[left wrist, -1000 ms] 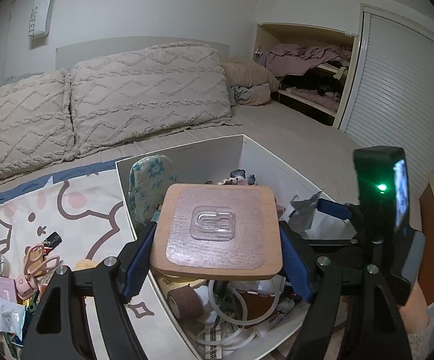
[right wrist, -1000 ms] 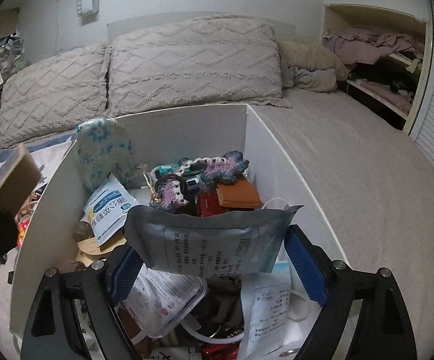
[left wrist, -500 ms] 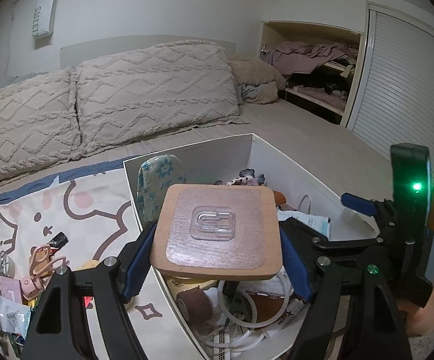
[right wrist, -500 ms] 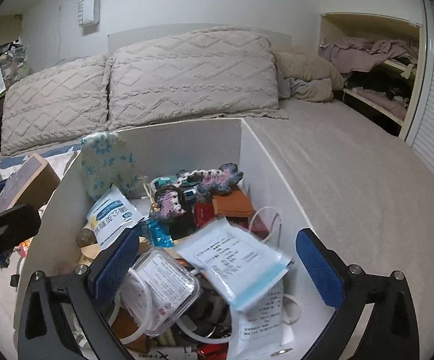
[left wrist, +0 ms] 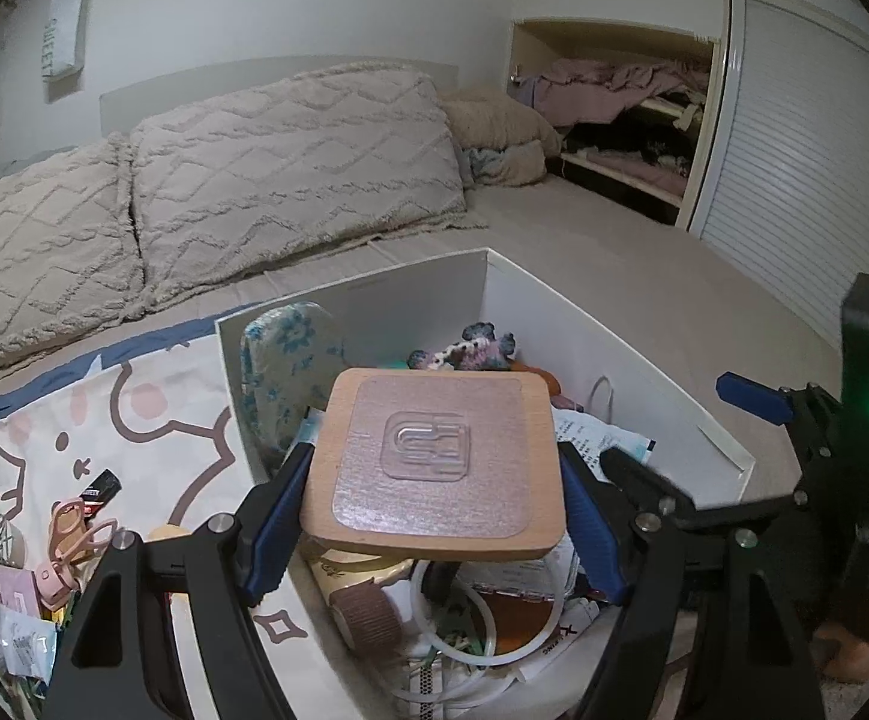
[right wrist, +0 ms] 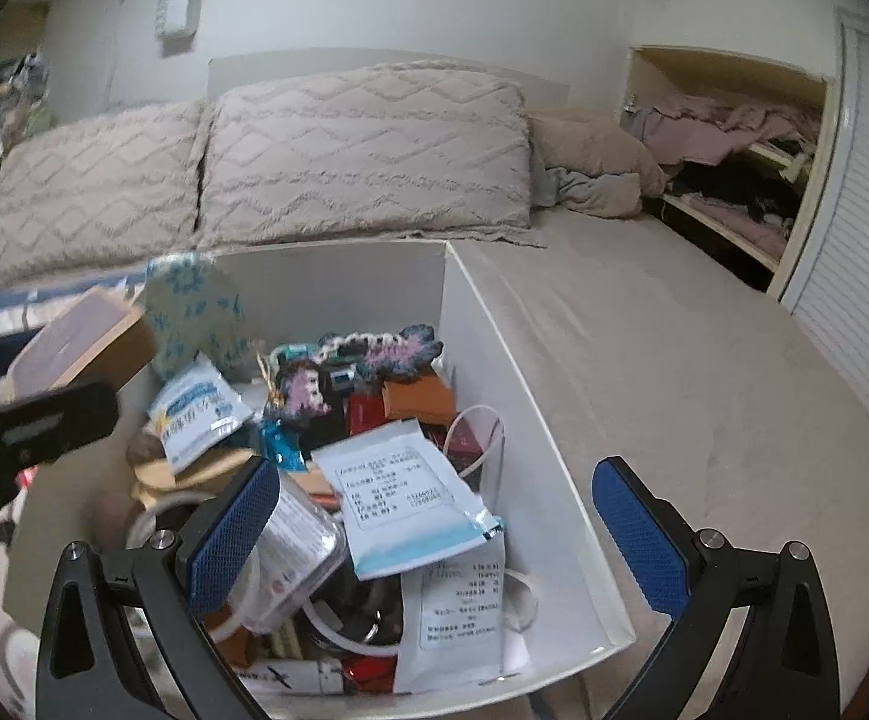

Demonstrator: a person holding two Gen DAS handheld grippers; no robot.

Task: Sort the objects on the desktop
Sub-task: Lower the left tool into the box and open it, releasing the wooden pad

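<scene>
Jaws of the left gripper (left wrist: 434,480) are clamped on the wooden square board (left wrist: 434,468), one blue pad pressed to its left edge and one to its right, so the board lies flat between them with its broad face up and a clear adhesive hook plate (left wrist: 431,444) stuck in the middle. The board is almost square, so it has no real long axis; its flat face tilts slightly toward the camera and its far edge points at the far wall of the white box (left wrist: 554,324). It hangs over the near left part of the box, above a brown spool (left wrist: 368,615) and white tubing (left wrist: 452,648), with the left wall of the box just beneath its left side.

The right gripper (right wrist: 440,531) has just been opening its jaws; they stand wide apart with nothing pressed between them. A white and blue sachet (right wrist: 401,495) lies loose on the pile in the box between and below the pads. Its long axis runs from far left to near right.

Judging by this, the left hand is the one carrying the task's thing, and the drop only needs the board lowered straight down into the box. To the left of the box, on the cartoon blanket (left wrist: 134,420), more small items (left wrist: 68,534) wait.
</scene>
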